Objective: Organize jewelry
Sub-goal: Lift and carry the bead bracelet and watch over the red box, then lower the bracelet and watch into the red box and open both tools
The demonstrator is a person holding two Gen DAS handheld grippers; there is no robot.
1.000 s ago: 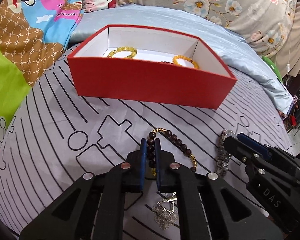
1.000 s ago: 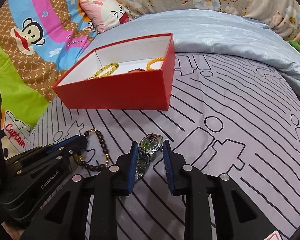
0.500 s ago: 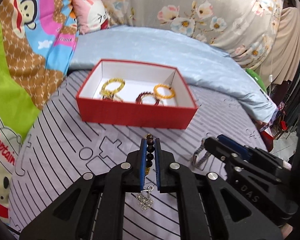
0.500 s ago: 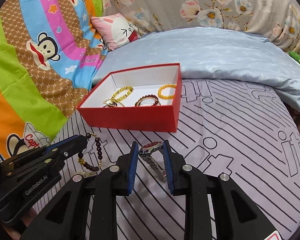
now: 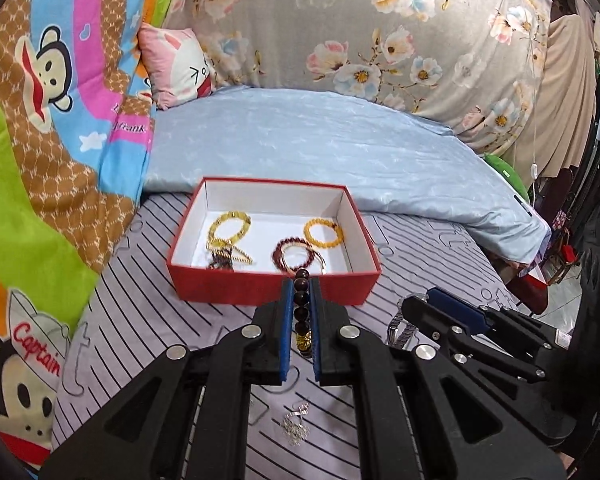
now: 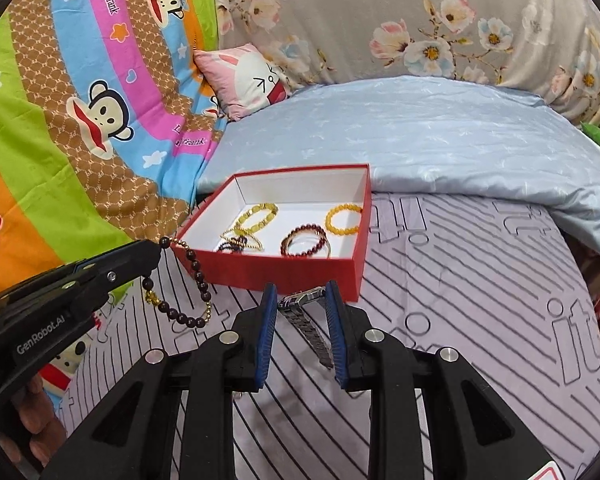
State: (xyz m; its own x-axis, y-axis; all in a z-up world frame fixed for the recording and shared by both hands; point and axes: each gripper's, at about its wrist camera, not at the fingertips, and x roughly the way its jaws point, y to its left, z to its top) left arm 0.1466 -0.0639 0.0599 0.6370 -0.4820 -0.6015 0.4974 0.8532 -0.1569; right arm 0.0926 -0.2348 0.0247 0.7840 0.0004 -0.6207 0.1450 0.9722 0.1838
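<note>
My left gripper (image 5: 300,286) is shut on a dark bead bracelet (image 5: 301,308) with gold beads and holds it in the air in front of the red box (image 5: 272,284); the bracelet (image 6: 188,280) hangs from it in the right wrist view. My right gripper (image 6: 300,292) is shut on a silver wristwatch (image 6: 304,312), lifted off the bed, its band hanging down. The red box (image 6: 284,272) has a white inside and holds a yellow bracelet (image 6: 256,216), an orange bracelet (image 6: 342,218), a dark red bracelet (image 6: 304,240) and a gold chain.
A small silver flower-shaped pendant (image 5: 296,428) lies on the striped lilac sheet (image 6: 480,280) below my left gripper. A pale blue quilt (image 5: 320,148) lies behind the box. A pink pillow (image 5: 176,66) and a cartoon monkey blanket (image 5: 52,120) stand at the left.
Both grippers have risen and pulled back from the bed, lifting the bead bracelet and the watch off the sheet. The box now looks farther away.
</note>
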